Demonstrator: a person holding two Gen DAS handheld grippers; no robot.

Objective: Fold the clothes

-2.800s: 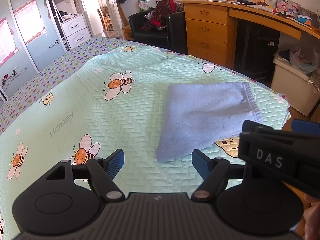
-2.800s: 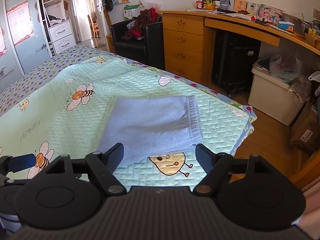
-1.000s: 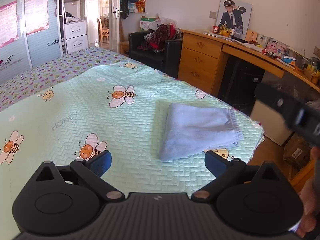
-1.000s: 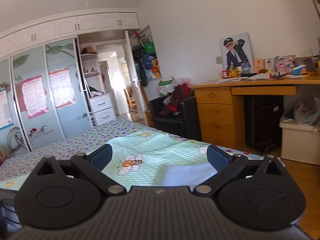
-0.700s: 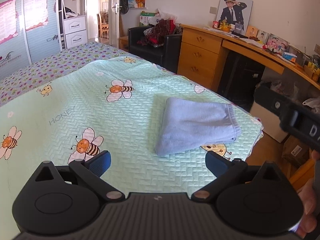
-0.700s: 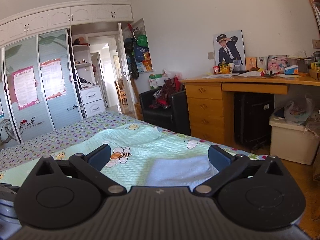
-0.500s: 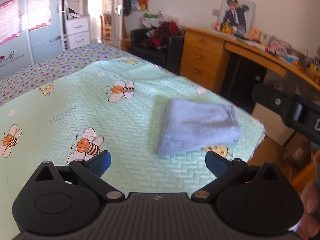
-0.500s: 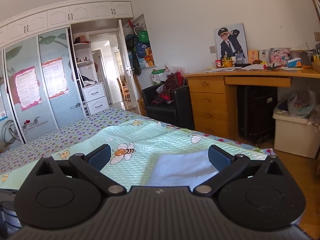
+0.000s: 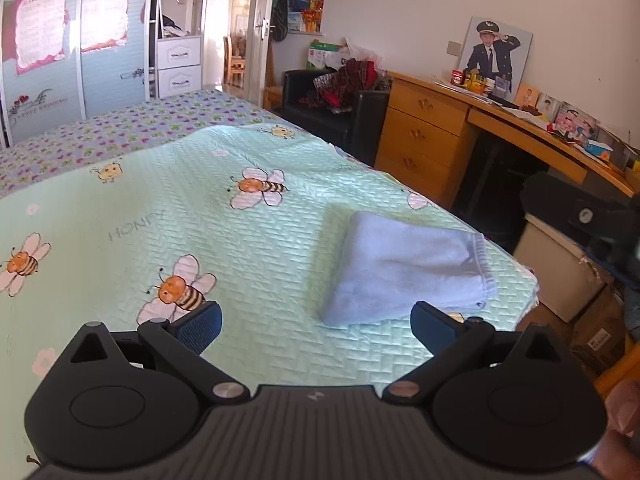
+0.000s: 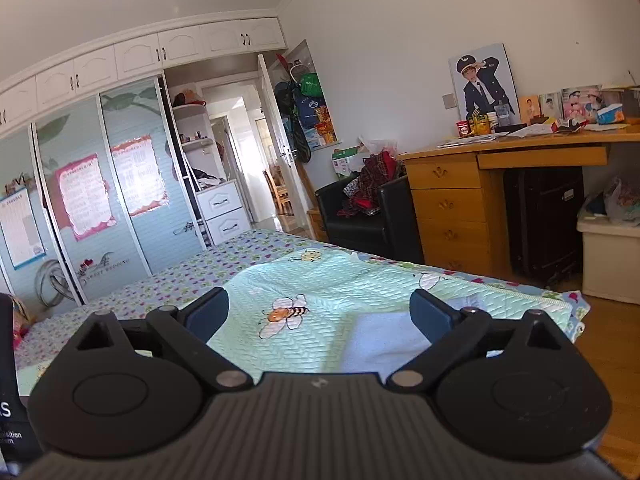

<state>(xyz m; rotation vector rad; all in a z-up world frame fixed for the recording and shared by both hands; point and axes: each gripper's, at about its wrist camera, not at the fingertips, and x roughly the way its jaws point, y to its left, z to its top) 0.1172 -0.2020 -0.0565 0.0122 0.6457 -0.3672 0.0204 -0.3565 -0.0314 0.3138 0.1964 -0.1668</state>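
Observation:
A light blue cloth [image 9: 404, 268] lies folded into a flat rectangle on the green bee-print blanket [image 9: 200, 220], near the bed's right edge. My left gripper [image 9: 316, 320] hovers above and short of it, open, with nothing between its blue pads. In the right wrist view only part of the cloth [image 10: 384, 344] shows, behind the right finger. My right gripper [image 10: 320, 310] points almost level over the bed; its jaws are wide and closing, with nothing between them. Neither gripper touches the cloth.
A wooden desk [image 9: 440, 128] with drawers stands beyond the bed's right edge. A black armchair [image 9: 320, 120] heaped with clothes sits beside it, and a white bin [image 9: 560, 268] on the floor. The right tool's black body [image 9: 584, 216] is at the right. Wardrobe doors [image 10: 80, 200] line the far wall.
Both grippers have drawn back and risen from the cloth, and the left jaws have widened. The right view now looks across the room. In the last second little has shifted.

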